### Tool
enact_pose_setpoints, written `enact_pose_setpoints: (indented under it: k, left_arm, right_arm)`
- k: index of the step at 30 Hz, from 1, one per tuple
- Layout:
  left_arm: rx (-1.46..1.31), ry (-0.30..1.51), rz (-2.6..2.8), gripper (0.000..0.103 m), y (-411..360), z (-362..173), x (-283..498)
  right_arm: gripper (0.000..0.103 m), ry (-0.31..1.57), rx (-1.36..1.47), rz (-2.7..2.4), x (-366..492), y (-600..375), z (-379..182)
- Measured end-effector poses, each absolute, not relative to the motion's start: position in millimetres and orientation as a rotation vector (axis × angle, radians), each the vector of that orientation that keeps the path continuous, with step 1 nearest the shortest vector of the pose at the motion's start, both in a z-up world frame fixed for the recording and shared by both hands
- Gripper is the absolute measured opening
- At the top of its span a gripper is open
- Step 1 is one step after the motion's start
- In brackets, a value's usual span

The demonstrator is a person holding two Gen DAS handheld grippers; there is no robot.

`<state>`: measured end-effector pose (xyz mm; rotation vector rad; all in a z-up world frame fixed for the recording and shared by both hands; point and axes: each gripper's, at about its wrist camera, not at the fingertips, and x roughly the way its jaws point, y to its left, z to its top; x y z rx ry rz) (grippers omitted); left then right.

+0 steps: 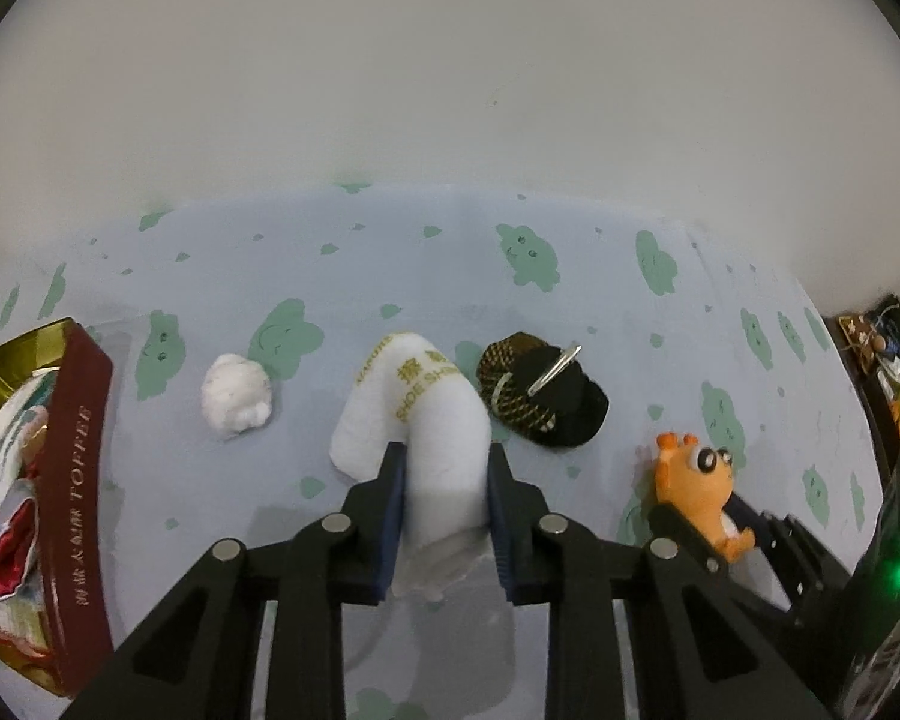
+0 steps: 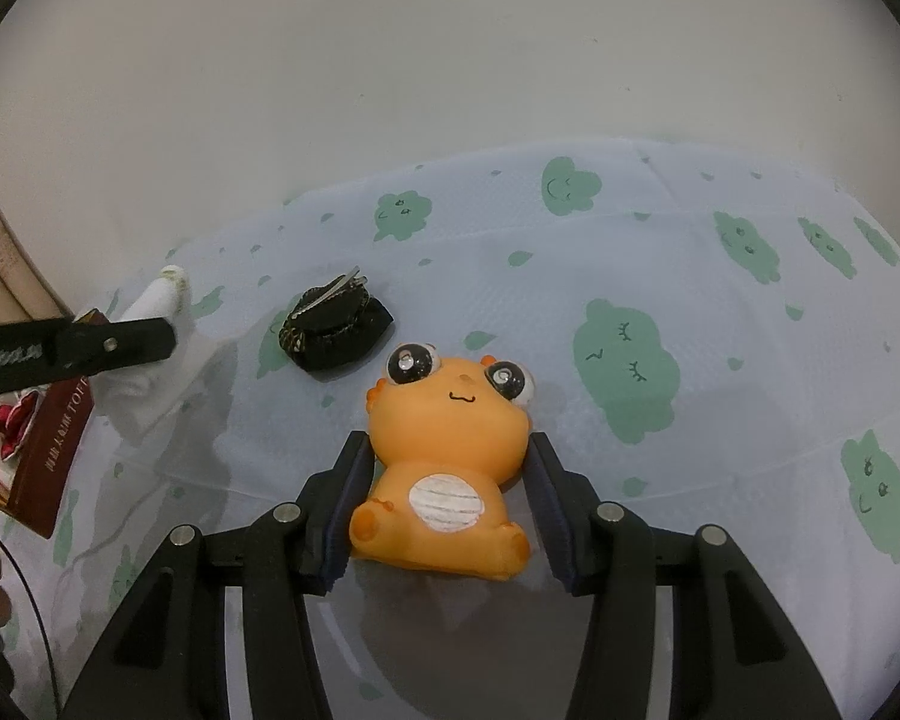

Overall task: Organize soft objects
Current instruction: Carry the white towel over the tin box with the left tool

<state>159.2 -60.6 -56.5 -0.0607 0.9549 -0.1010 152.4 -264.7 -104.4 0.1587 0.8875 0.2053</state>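
My left gripper (image 1: 444, 468) is shut on a rolled white shoe-shine cloth (image 1: 417, 414) with gold lettering, its far end on the table. A small white soft ball (image 1: 237, 396) lies to its left, and a black and gold hair clip bow (image 1: 540, 393) to its right. My right gripper (image 2: 447, 456) has its pads against both sides of an orange big-eyed squishy toy (image 2: 447, 450) that lies on its back on the table. The toy also shows in the left wrist view (image 1: 699, 489), and the bow in the right wrist view (image 2: 333, 330).
A dark red toffee tin (image 1: 69, 480) with wrappers inside stands open at the left edge. A blue tablecloth with green clouds (image 1: 570, 252) covers the table, with a white wall behind. Clutter (image 1: 894, 360) sits off the right edge.
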Motion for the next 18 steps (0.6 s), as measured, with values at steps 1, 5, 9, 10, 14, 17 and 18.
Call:
enact_pose_setpoints:
  k: [1, 5, 9, 10, 14, 17, 18]
  left_arm:
    - [-0.060, 0.956, -0.101, 0.025, -60, -58, 157]
    - [-0.043, 0.959, -0.094, 0.025, -54, -61, 146]
    - [-0.013, 0.954, -0.088, 0.025, -46, -56, 134]
    - [-0.014, 0.952, -0.087, 0.025, -41, -54, 130]
    - [-0.026, 0.948, -0.065, 0.025, -19, -43, 119]
    - [-0.032, 0.941, -0.027, 0.025, 5, -34, 112]
    - [-0.037, 0.941, -0.008, 0.025, 17, -31, 110]
  right_arm:
    - [0.048, 0.891, 0.156, 0.208, 153, -264, -105]
    - [0.048, 0.892, 0.133, 0.203, 153, -260, -105]
    - [0.048, 0.893, 0.119, 0.200, 152, -258, -104]
    - [0.048, 0.894, 0.120, 0.203, 152, -258, -105]
    - [0.048, 0.897, 0.104, 0.204, 152, -255, -104]
    - [0.048, 0.898, 0.094, 0.202, 152, -253, -104]
    - [0.048, 0.899, 0.088, 0.203, 151, -252, -104]
